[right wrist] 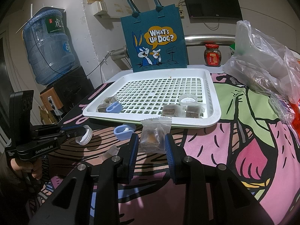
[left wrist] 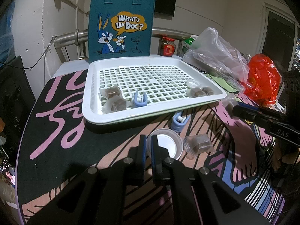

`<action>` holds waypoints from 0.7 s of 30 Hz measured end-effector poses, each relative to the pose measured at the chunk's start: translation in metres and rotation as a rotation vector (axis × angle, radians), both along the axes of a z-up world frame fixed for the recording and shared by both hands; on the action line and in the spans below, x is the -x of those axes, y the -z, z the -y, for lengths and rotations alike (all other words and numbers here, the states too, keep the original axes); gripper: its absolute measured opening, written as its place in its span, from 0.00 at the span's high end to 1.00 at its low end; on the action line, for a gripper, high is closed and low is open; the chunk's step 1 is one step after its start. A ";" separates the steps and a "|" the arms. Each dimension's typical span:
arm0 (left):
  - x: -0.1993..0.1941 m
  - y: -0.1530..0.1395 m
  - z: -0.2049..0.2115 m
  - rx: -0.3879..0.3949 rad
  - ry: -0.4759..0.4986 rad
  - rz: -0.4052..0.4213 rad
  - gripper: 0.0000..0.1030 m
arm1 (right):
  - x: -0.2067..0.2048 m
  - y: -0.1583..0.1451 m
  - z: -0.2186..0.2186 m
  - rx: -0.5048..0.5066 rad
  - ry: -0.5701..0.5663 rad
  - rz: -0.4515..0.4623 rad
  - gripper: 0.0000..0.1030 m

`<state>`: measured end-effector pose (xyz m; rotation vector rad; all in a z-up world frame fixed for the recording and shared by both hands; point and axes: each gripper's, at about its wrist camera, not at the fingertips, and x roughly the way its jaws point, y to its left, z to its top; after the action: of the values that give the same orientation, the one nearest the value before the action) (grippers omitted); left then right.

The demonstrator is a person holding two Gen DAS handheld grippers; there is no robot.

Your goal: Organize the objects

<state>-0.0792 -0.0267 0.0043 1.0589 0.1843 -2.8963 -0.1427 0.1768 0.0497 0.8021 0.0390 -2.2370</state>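
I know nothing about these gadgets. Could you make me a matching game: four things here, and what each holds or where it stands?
1 left gripper
2 right gripper
3 white tray
4 red-lidded jar

A jaws grip a wrapped brown cube
B behind the tray, beside the tote bag
C jaws pinch a clear cap's rim
D holds a blue clip

Pairs: 1-C, 2-A, 3-D, 4-B

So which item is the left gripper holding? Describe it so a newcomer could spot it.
Start at the white perforated tray in front of the blue cartoon tote bag. On the printed cloth just before its near rim, the left gripper is shut on the wall of a small clear plastic cup, the only round open container outside the tray.
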 end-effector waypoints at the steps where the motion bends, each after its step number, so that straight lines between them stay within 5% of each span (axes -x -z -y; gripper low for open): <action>1: 0.000 0.001 -0.001 0.000 0.000 0.000 0.95 | 0.000 0.000 0.000 0.000 0.000 0.000 0.73; 21: 0.000 0.002 0.000 -0.003 0.002 0.003 0.95 | 0.001 0.000 0.000 0.001 -0.001 0.001 0.73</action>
<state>-0.0787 -0.0267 0.0024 1.0650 0.1872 -2.8966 -0.1432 0.1772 0.0494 0.8024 0.0382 -2.2353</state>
